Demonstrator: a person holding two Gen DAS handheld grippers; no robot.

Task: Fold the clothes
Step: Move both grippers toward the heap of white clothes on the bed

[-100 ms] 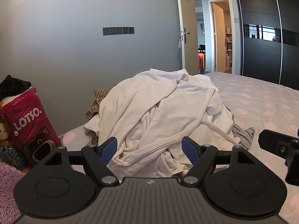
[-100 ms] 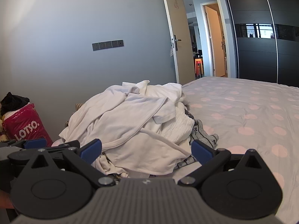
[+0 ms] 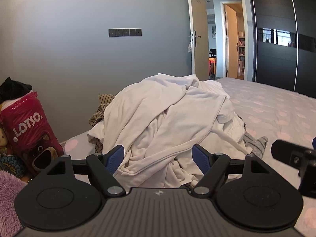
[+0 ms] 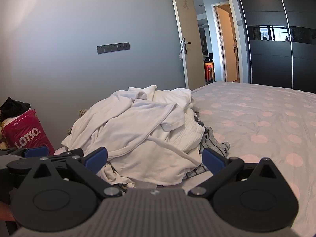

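- On a bed (image 4: 256,122) spread with a grey sheet dotted in pink, we face a heap of white garments (image 3: 167,122) piled near the grey wall (image 3: 79,49).
- We hold the left gripper (image 3: 160,158) just short of the heap, its blue-padded fingers (image 3: 115,158) spread wide and gripping nothing; white cloth shows in the gap between them.
- Our right gripper (image 4: 155,158) sits beside it, jaws likewise parted and empty, aimed at the heap's near edge.
- From the right wrist view, the left gripper's blue tips appear at the far left; from the left wrist view, a black part of the right gripper juts in at the right edge.
- A grey patterned garment (image 4: 215,140) pokes out from under the white pile on the right side, and a striped brown piece (image 3: 102,106) shows behind it on the left.
- A red "LOTSO" bag (image 3: 29,126) stands against the wall to the left, dark cloth (image 3: 13,86) resting on top.
- Beyond the bed, a door (image 4: 181,39) stands open next to a dark sliding wardrobe (image 4: 276,39).
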